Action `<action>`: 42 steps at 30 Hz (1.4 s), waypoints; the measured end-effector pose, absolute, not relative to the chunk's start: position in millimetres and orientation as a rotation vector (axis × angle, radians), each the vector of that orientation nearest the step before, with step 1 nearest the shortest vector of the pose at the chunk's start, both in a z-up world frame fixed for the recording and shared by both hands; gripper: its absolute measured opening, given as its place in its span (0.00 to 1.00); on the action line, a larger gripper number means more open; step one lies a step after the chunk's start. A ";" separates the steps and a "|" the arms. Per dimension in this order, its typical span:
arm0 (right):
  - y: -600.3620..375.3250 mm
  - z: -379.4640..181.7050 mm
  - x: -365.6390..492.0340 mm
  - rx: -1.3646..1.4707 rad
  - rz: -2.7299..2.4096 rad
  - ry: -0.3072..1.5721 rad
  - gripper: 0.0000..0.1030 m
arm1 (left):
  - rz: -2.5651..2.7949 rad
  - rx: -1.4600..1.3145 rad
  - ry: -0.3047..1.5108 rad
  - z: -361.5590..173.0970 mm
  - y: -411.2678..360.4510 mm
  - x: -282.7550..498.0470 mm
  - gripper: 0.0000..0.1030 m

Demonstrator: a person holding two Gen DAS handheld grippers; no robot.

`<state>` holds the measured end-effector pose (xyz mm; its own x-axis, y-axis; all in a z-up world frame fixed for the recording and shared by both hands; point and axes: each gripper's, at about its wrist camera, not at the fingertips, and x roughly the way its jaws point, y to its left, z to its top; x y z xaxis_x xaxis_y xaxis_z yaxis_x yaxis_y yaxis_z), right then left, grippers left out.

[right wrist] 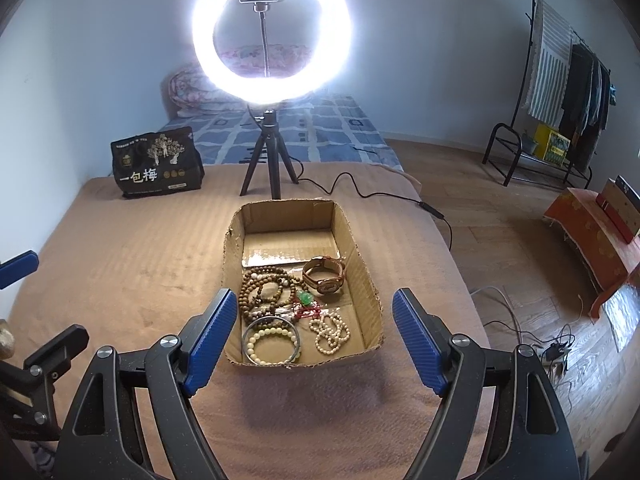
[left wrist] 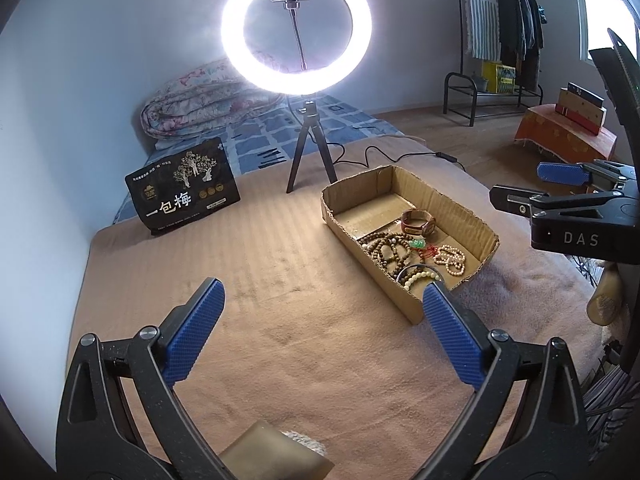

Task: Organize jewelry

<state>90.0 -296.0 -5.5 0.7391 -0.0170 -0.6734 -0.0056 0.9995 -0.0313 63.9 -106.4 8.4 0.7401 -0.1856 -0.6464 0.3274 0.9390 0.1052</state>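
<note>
the jewelry sits heaped in the near end of an open cardboard box [right wrist: 362, 264] on the tan blanket [right wrist: 120, 248] that covers the bed. both tongs hang over it with nothing in them: the right tongs [right wrist: 312, 340] are spread wide just above the near rim of the box, and the left tongs [left wrist: 324, 320] are spread wider, off to the side over bare blanket, one blue pad just beside the box's corner.

the pile looks light and loose. the brown bead strands [right wrist: 262, 292] are coiled over one another and would sag and trail if lifted — a pinch on one loop will likely drag its neighbours. the pale bead bracelet [right wrist: 270, 344] lies inside a thin metal bangle [right wrist: 298, 338]; the bangle is stiff and smooth, probably slippery on its flat, so a grip across its rim seems safer. the cream bead string [right wrist: 330, 334] lies a little apart, the easiest thing to take clean. the watch [right wrist: 324, 276] stands on its curled strap — the firmest piece, best taken across the strap. the small green charm [right wrist: 306, 299] on red cord [right wrist: 308, 312] looks delicate and tangled.
</note>
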 end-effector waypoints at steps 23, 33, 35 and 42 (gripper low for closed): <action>-295.6 -5.3 91.1 -0.034 -0.004 0.746 0.78 | -0.286 0.207 0.678 10.0 -105.6 63.6 0.98; -295.8 -5.5 91.3 -0.035 -0.005 0.745 0.78 | -0.286 0.206 0.677 10.2 -106.1 63.3 0.98; -295.8 -5.5 91.2 -0.034 -0.004 0.745 0.78 | -0.285 0.208 0.676 10.4 -105.7 63.3 0.98; -295.6 -5.9 91.3 -0.034 -0.004 0.746 0.78 | -0.285 0.204 0.679 10.4 -106.0 63.2 0.98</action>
<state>91.3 -295.6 -5.9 0.7344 -0.0158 -0.6786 -0.0084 0.9994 -0.0324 63.2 -106.0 10.4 0.7419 -0.1924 -0.6423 0.3243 0.9414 0.0925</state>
